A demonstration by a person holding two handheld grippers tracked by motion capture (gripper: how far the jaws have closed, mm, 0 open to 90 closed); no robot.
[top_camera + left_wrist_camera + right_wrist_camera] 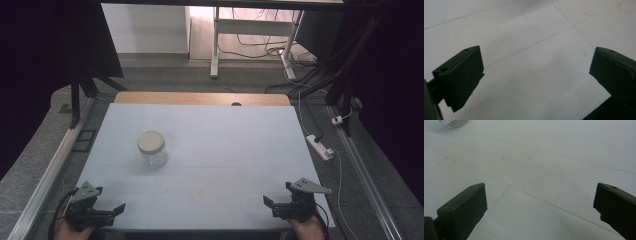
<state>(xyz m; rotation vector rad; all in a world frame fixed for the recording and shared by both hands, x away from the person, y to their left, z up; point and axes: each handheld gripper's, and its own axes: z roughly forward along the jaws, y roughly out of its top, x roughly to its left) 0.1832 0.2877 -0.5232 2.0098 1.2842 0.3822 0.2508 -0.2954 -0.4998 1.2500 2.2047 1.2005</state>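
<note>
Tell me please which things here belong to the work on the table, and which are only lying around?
Likely part of the work:
- jar with its lid on, standing on the table
- left gripper, open
- right gripper, open

Only lying around:
- power strip on the floor, right of the table
- cables under the far desk

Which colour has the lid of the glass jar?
Cream lid on the clear glass jar, best in the high view.
</note>
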